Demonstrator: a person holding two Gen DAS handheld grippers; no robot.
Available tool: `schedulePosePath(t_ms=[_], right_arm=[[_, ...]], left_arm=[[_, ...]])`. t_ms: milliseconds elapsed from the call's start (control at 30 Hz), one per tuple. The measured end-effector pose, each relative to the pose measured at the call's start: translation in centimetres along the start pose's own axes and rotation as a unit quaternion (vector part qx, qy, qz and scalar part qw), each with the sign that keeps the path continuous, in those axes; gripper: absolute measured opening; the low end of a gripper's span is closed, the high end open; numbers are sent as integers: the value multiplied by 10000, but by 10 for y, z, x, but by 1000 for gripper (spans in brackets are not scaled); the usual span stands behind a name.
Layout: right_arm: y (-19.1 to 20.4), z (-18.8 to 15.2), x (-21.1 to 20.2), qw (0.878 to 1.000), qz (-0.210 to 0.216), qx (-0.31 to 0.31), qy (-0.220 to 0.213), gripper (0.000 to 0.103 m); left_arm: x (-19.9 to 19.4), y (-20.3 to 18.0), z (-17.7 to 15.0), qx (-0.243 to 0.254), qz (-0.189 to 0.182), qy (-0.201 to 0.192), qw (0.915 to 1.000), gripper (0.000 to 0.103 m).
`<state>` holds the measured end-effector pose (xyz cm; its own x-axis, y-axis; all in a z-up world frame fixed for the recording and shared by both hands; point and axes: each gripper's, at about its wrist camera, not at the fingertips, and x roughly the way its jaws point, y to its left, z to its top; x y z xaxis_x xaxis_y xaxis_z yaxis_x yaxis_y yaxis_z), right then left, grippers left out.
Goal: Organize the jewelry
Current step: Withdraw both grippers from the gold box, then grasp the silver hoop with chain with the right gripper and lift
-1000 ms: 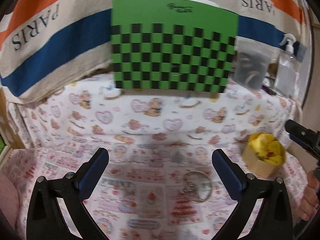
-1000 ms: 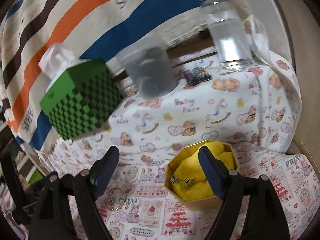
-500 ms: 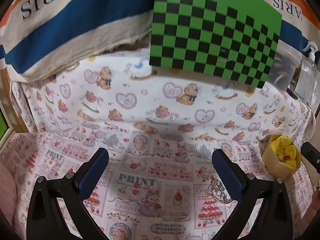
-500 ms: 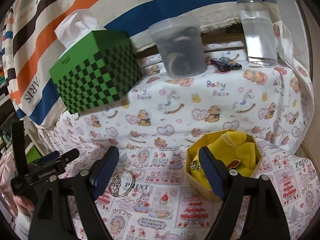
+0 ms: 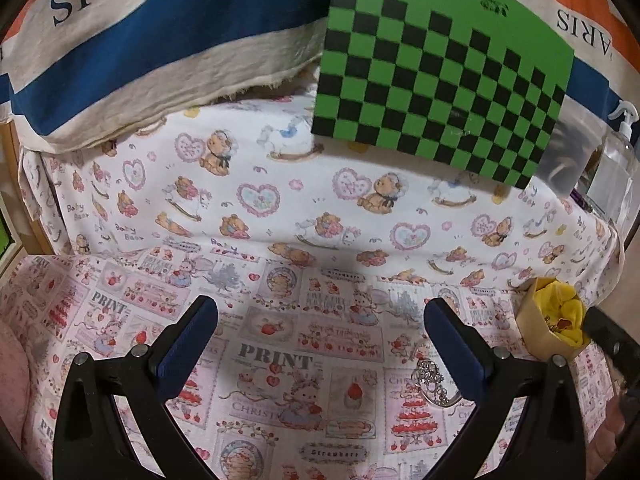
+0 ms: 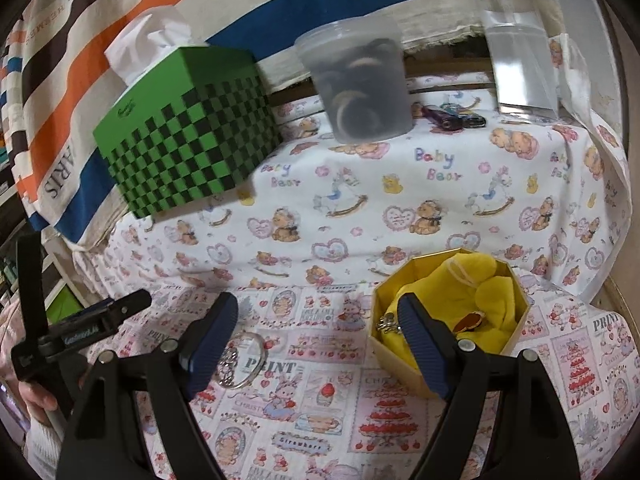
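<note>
While both your grippers hover released, one bracelet (image 6: pixel 240 360) lies on the printed tabletop (image 6: pixel 328 432).
Left gripper (image 5: pixel 320 344) and right gripper (image 6: pixel 316 344) spread their fingers empty; one yellow-lined box (image 6: pixel 452 316) stands just beside the bracelet.

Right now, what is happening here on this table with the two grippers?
A person holds two grippers over a printed cloth. Both the left gripper and the right gripper are open and hold nothing. A silver bracelet lies loose on the cloth beside the yellow-lined box, which already holds small jewelry pieces. The bracelet is not yet picked up.
</note>
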<state>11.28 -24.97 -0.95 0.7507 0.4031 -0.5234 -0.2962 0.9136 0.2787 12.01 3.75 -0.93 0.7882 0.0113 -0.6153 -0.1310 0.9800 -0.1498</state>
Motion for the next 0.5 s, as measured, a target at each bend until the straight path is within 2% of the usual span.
schedulePosePath(t_ms=[133,233,367,500], right_arm=[[7,-2,5,9975,630,74,306,79],[19,-5,15,9930,1008,186,580,69],[48,-11,35,9927,834,-64,866,56],[74,-18,64,9905,532,-383,1210,44]], left_arm=[[-16,7,8,-149,-79,-223,9996,102],[-26,14,13,-326,-150,-334,9988,102],[-30,22,16,-554,-228,-361,9976,102],[-26,28,16,-596,-15,-397,9974,102]])
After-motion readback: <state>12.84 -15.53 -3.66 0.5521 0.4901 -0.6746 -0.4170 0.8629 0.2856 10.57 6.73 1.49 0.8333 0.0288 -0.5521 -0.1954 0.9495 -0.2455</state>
